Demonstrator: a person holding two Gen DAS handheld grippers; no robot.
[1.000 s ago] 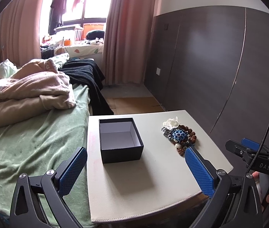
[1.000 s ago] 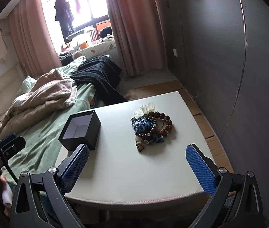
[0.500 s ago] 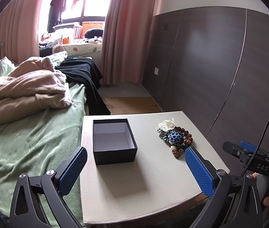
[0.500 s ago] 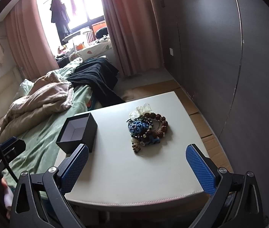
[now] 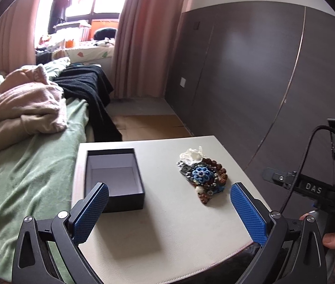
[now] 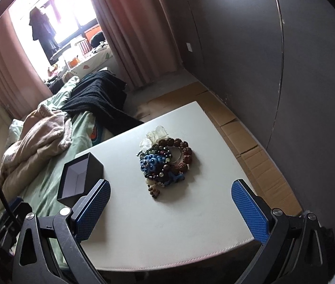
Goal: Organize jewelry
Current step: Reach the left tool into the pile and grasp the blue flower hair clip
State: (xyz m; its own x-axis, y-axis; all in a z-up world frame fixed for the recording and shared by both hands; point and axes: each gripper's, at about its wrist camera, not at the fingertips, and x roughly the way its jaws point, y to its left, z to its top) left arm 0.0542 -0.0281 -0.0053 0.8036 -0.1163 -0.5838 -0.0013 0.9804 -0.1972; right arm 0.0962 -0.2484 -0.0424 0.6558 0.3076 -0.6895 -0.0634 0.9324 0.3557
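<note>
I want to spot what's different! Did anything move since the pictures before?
Only the grippers moved. The left gripper came closer to the black box, and the right gripper closed in on the jewelry pile. Nothing was grabbed or let go. Both stay open, and the box and pile sit where they were on the white table.

The white table (image 5: 167,224) carries two items: an open black box (image 5: 114,179) at its left side and a jewelry pile (image 5: 203,175) at its right, well apart.

Both tongs (image 5: 168,209) nearer the table (image 5: 167,227).
</note>
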